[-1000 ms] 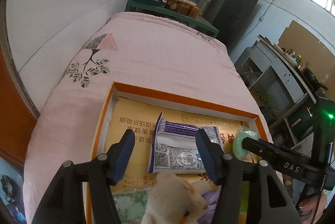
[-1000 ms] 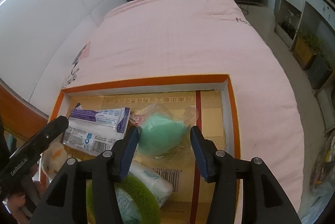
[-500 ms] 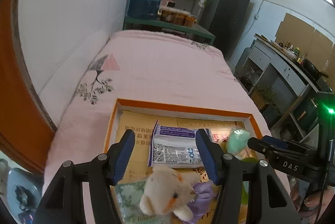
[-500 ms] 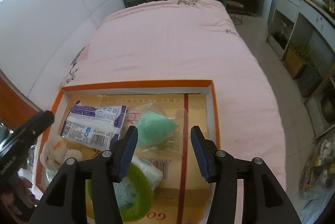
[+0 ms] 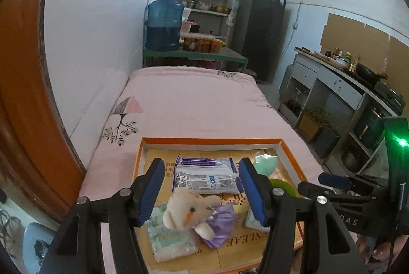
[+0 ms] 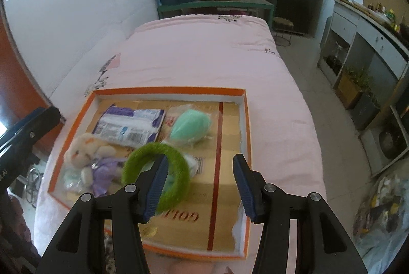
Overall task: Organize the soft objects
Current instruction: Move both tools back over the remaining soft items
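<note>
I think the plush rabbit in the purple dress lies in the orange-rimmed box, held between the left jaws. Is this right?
Not quite. The plush rabbit lies in the orange-rimmed box, but nothing holds it: the left gripper stands open above it, as the left wrist view shows.

Left gripper point(image 5: 202, 188) tilted downward over the near left part of the bed, jaws apart, blue pads point(image 5: 150, 188) clear of everything, nothing held. Right gripper point(image 6: 200, 188) pitched down more steeply toward the near right part of the bed, jaws also apart and empty. Part of a hand point(image 5: 383, 252) shows behind the right gripper's body.
</note>
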`<state>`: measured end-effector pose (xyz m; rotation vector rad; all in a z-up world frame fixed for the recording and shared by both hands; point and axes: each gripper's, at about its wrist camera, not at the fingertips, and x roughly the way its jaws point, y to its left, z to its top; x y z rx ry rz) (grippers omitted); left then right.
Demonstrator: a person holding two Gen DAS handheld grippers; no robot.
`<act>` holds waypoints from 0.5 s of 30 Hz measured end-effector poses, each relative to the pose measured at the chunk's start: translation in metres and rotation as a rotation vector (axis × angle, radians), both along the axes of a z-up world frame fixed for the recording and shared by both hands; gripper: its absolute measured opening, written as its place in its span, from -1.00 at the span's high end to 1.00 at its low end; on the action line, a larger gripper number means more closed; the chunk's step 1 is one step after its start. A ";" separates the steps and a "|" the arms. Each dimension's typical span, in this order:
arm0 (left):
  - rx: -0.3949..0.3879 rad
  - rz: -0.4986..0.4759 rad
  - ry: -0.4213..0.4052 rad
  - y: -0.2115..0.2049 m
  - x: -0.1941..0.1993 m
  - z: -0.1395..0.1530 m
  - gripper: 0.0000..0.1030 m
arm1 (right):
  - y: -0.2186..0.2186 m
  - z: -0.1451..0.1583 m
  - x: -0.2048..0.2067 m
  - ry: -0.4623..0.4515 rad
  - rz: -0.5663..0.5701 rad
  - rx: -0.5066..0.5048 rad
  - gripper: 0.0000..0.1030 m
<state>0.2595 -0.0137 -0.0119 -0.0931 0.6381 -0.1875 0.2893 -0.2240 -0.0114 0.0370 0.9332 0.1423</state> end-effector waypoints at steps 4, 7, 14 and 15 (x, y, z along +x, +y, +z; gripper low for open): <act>0.034 -0.010 -0.029 -0.006 -0.018 0.008 -0.16 | 0.004 0.009 -0.020 -0.013 0.012 0.010 -0.05; 0.055 -0.005 -0.048 -0.008 -0.031 0.011 -0.16 | 0.008 0.016 -0.034 -0.031 0.020 -0.003 -0.05; 0.037 0.002 -0.058 -0.006 -0.054 0.013 -0.16 | 0.014 0.030 -0.067 -0.058 0.034 -0.002 -0.05; 0.036 0.004 -0.057 -0.005 -0.057 0.013 -0.16 | 0.014 0.031 -0.071 -0.059 0.035 0.001 -0.05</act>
